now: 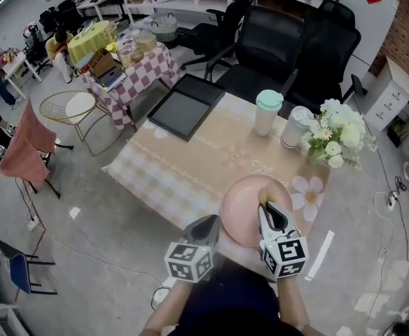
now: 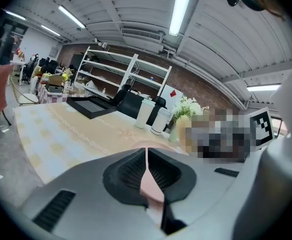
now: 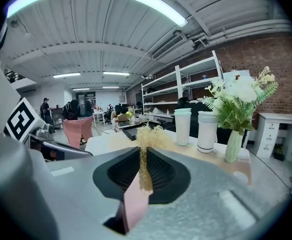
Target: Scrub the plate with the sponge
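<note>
Head view: a pink plate (image 1: 250,196) sits at the near edge of the tabletop (image 1: 190,163), its round face up. I cannot tell whether it rests fully flat. The left claw (image 1: 209,227) is clamped on the plate's near-left rim. The right claw (image 1: 266,207) reaches over the plate's right half and pinches a straw-coloured sponge (image 1: 264,195), whose long axis points away from the person. A flower-shaped mat (image 1: 309,192) lies just right of the plate. Further back stand two cups (image 1: 267,112), flowers (image 1: 339,135) to their right and a black tray (image 1: 185,106) to their left. Black chairs (image 1: 288,44) stand beyond the tabletop.

Left gripper view: the left claw (image 2: 146,155) has its jaws drawn together on the plate's (image 2: 153,185) thin pink edge, which runs between the pads. Ahead, the tabletop (image 2: 61,134) is bare up to the tray (image 2: 88,105), the cups (image 2: 146,113) and the flowers (image 2: 188,108).

Right gripper view: the right claw (image 3: 143,153) is closed tight on the sponge (image 3: 145,166), which is squeezed to a thin upright strip. Its frayed top sticks out past the tips. A pink slab below it, between the jaws, is possibly the plate. Beyond stand the cups (image 3: 182,126) and the flowers (image 3: 238,96), well apart from the claw.
</note>
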Tool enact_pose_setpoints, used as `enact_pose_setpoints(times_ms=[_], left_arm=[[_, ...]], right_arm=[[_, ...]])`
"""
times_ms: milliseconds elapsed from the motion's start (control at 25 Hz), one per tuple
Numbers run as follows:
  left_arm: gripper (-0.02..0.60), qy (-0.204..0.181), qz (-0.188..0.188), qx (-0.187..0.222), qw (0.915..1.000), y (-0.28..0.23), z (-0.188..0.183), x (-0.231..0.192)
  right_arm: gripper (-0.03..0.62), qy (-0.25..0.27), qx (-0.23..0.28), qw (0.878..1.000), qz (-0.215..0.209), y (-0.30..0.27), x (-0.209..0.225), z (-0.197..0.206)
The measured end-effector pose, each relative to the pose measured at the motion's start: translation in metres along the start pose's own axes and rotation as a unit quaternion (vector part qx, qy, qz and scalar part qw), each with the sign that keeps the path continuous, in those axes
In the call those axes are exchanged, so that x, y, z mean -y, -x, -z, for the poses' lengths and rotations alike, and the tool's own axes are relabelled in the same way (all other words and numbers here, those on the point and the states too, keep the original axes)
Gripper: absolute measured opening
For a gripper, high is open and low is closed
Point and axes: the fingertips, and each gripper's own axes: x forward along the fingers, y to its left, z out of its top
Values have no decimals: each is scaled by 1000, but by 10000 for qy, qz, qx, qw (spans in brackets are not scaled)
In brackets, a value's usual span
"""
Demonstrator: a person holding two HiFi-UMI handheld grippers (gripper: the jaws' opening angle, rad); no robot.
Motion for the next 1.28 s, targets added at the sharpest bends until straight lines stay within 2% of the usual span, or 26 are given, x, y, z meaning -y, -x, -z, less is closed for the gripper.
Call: enact_pose_setpoints(times_ms=[760,1280], left_arm=[[21,134,-462,-143,9987,-38,3,-15],[21,172,-456,-397,9980,-45,7,-28]], right_arm=[[43,182,-368,9978,-520,-50,19,26],[43,652,-691,9930,-700,-75,5,45]])
